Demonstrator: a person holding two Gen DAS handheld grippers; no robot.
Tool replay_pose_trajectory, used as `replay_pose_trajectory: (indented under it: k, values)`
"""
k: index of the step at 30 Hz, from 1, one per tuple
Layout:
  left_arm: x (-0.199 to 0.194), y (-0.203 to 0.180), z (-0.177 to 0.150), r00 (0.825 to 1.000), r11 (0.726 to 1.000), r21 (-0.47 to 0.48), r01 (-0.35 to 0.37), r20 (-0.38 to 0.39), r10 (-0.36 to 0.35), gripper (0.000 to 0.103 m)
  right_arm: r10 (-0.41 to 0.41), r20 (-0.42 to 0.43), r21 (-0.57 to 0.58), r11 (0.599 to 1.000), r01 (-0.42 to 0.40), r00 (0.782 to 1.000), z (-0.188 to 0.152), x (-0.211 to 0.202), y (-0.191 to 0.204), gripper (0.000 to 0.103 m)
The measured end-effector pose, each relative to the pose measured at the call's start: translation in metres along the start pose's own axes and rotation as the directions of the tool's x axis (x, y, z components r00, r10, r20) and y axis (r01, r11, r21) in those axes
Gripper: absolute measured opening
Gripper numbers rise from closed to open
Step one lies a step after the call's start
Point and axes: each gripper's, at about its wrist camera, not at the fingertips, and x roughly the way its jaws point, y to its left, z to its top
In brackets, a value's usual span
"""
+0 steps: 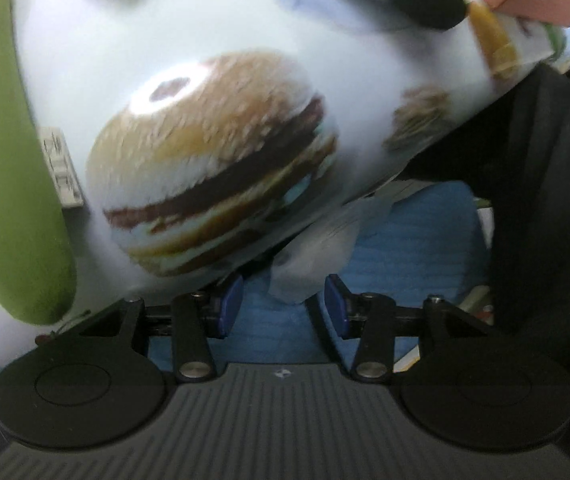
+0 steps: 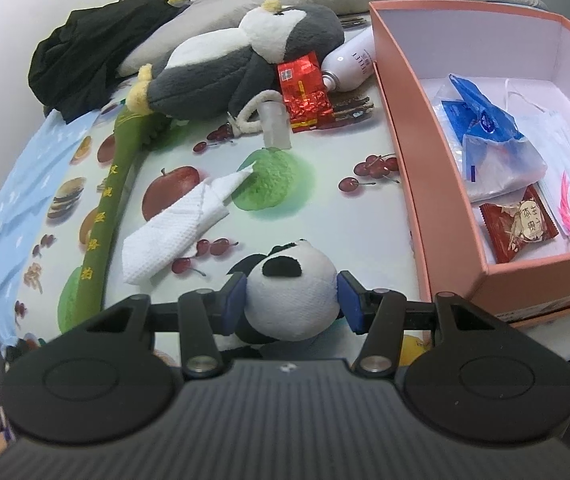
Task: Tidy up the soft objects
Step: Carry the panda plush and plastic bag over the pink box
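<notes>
Panda plush point(image 2: 293, 300) sits at the table's point(image 2: 325, 208) near edge, clamped between the pads of your right hand-held gripper point(image 2: 292, 303), left of the pink box point(image 2: 417, 184). A folded tissue point(image 2: 181, 228) lies just beyond it. Your left hand-held gripper point(image 1: 281, 306) hangs open and empty off the table's edge.

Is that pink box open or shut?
Open: the pink box has no lid on, and packets lie visible inside it.

Each gripper point(image 1: 281, 306) point(image 2: 292, 300) is black with a ribbed grey base, silver screws and blue finger pads point(image 2: 232, 300).
</notes>
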Motion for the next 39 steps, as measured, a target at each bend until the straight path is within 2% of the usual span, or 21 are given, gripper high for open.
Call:
replay_pose_trajectory:
  k: [9, 21, 24, 25, 27, 29, 34, 39]
  values:
    - [0.012, -0.001, 0.000, 0.999, 0.999, -0.018, 0.041, 0.011, -0.040, 0.051, 0.000, -0.003, -0.003, 1.000, 0.000, 1.000, 0.000, 0.001, -0.001, 0.053]
    - [0.024, -0.008, 0.000, 1.000, 0.998, -0.058, 0.001, 0.017, 0.000, 0.051, -0.002, -0.003, -0.007, 1.000, 0.002, 1.000, 0.001, 0.001, 0.000, 0.053]
    - [0.025, -0.009, 0.000, 1.000, 0.997, -0.083, -0.003, 0.027, 0.006, 0.045, -0.002, -0.004, -0.007, 1.000, 0.002, 1.000, 0.001, 0.001, 0.000, 0.053]
    - [0.027, -0.011, -0.001, 1.000, 0.997, -0.083, -0.003, 0.029, 0.006, 0.037, -0.002, -0.003, -0.007, 1.000, 0.002, 1.000, 0.001, 0.001, 0.000, 0.053]
    - [0.025, -0.012, 0.000, 0.999, 0.997, -0.072, -0.016, 0.035, 0.019, 0.032, -0.003, -0.002, -0.008, 1.000, 0.003, 1.000, 0.001, 0.001, 0.000, 0.053]
    - [0.024, -0.017, 0.000, 0.998, 0.998, -0.056, -0.026, 0.047, 0.029, 0.021, -0.005, 0.000, -0.007, 1.000, 0.005, 1.000, 0.000, 0.000, -0.001, 0.053]
    - [0.014, -0.024, 0.000, 0.996, 1.000, -0.010, -0.027, 0.082, 0.028, 0.015, -0.006, 0.002, -0.017, 1.000, 0.006, 1.000, 0.000, -0.001, 0.000, 0.053]
    - [0.001, -0.028, -0.001, 0.994, 1.000, 0.000, -0.031, 0.108, 0.031, 0.014, -0.009, 0.011, -0.036, 0.999, 0.009, 1.000, 0.000, -0.006, 0.003, 0.053]
